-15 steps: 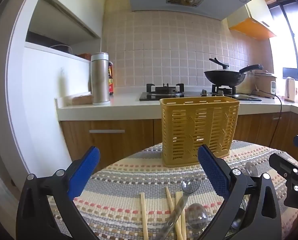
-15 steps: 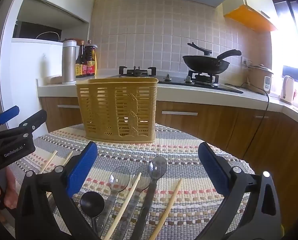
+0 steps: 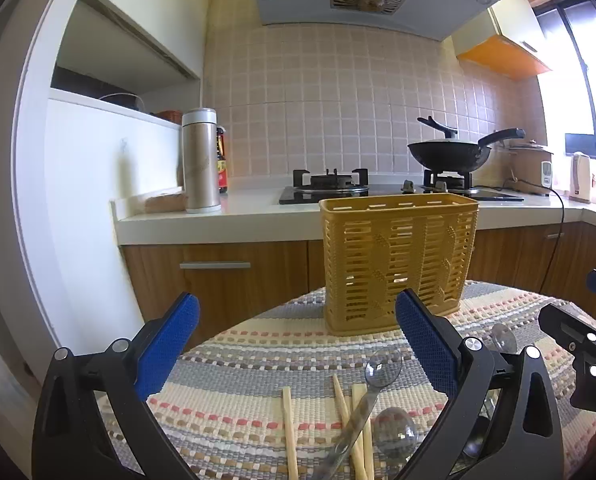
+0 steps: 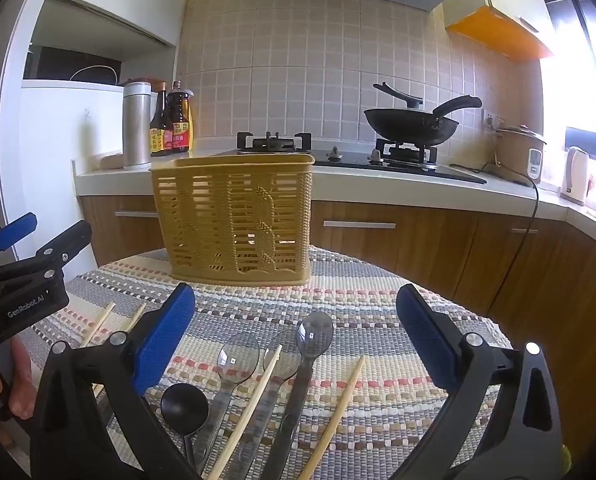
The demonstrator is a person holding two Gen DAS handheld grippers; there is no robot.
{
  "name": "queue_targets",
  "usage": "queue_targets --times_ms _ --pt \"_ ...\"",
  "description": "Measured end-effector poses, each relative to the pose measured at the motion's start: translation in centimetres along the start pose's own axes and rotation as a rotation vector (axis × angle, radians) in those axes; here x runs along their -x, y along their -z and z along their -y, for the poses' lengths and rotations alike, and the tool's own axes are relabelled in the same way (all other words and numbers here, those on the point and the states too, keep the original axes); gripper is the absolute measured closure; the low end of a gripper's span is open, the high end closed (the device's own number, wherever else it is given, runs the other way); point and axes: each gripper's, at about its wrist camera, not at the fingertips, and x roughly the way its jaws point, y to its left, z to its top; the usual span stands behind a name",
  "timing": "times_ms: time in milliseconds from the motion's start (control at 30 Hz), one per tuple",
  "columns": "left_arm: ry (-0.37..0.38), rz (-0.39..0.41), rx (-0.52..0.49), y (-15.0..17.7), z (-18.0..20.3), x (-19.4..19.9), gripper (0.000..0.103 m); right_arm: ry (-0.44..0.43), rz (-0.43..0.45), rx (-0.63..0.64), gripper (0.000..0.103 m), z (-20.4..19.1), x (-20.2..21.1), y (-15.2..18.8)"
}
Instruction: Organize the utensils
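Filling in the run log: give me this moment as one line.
phase: start | left gripper: open, empty | right gripper: open, empty | spoons, chopsticks: on mat | basket: upright, nothing seen inside

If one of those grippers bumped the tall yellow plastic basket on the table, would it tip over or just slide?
The tall yellow slotted plastic basket looks empty and thin-walled, so it is probably light. Standing tall on a narrow base, it could tip if pushed near the rim. A low push might slide it instead, though the striped woven tablecloth looks rough enough to drag on it.
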Motion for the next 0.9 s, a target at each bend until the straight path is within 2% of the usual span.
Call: queue_targets --times_ms 900 --pt "0.006 0.005 0.006 0.02 -0.33 0.13 0.008 0.004 0.006 0.016 0.006 -0.28 0.12 0.09"
